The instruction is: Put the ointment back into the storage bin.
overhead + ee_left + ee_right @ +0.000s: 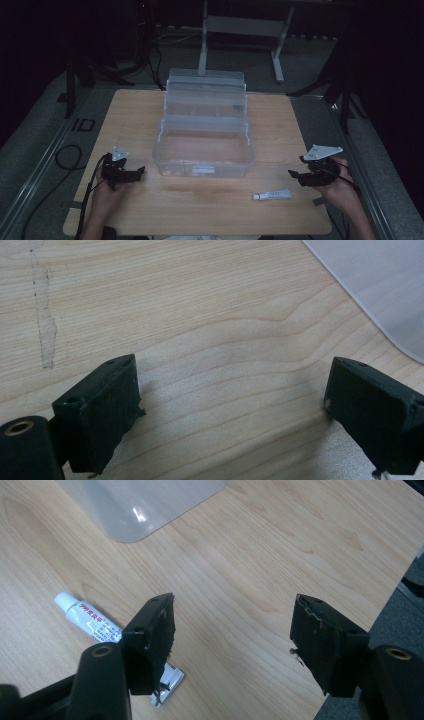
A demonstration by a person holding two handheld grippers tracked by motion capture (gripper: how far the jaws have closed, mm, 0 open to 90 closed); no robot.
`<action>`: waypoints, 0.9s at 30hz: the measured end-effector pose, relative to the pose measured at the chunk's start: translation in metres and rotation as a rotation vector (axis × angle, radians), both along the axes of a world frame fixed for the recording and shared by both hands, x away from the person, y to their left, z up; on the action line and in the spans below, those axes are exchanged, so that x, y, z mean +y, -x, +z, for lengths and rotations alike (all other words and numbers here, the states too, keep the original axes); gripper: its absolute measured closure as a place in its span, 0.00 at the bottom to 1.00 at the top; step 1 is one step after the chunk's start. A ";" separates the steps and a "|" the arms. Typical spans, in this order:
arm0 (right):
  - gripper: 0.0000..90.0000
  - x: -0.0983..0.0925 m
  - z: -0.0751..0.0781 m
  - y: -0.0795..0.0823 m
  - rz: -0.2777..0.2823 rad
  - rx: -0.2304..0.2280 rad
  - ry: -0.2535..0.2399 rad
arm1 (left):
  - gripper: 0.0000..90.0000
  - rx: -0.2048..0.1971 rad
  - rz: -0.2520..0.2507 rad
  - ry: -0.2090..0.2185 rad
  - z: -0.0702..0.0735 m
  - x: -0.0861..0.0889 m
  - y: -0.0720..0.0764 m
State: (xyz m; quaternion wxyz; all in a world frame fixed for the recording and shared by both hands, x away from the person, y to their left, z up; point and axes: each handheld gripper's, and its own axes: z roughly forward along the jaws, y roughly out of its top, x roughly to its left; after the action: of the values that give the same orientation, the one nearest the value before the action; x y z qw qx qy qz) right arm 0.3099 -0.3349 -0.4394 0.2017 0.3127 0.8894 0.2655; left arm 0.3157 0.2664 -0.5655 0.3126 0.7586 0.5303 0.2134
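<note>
The table point(150, 210) is pale wood with a matt, fine-grained top. The storage box point(202, 160) is clear, slightly glossy plastic. The small tube point(272, 194) looks smooth, white and printed. Both grippers' 2 black pads point(155, 630) are matt and rough-edged.

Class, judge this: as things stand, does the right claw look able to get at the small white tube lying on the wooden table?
Probably yes. The right claw stands open beside the small white tube, with bare wooden table between them and nothing in the way.
</note>
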 end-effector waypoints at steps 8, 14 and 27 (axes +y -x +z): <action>0.36 0.005 0.002 -0.001 0.037 0.015 0.024 | 0.09 0.000 0.000 0.000 0.000 0.000 0.000; 0.34 0.012 0.003 -0.002 0.081 0.035 0.056 | 0.09 0.000 0.000 0.000 0.000 0.000 0.000; 0.31 0.026 0.005 -0.006 0.144 0.065 0.117 | 0.09 0.000 0.000 -0.001 0.000 0.000 0.000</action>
State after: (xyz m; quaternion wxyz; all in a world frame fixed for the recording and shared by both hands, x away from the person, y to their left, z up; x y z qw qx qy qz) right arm 0.3160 -0.3086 -0.4344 0.1709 0.2443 0.9296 0.2167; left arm 0.3156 0.2664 -0.5655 0.3124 0.7587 0.5303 0.2136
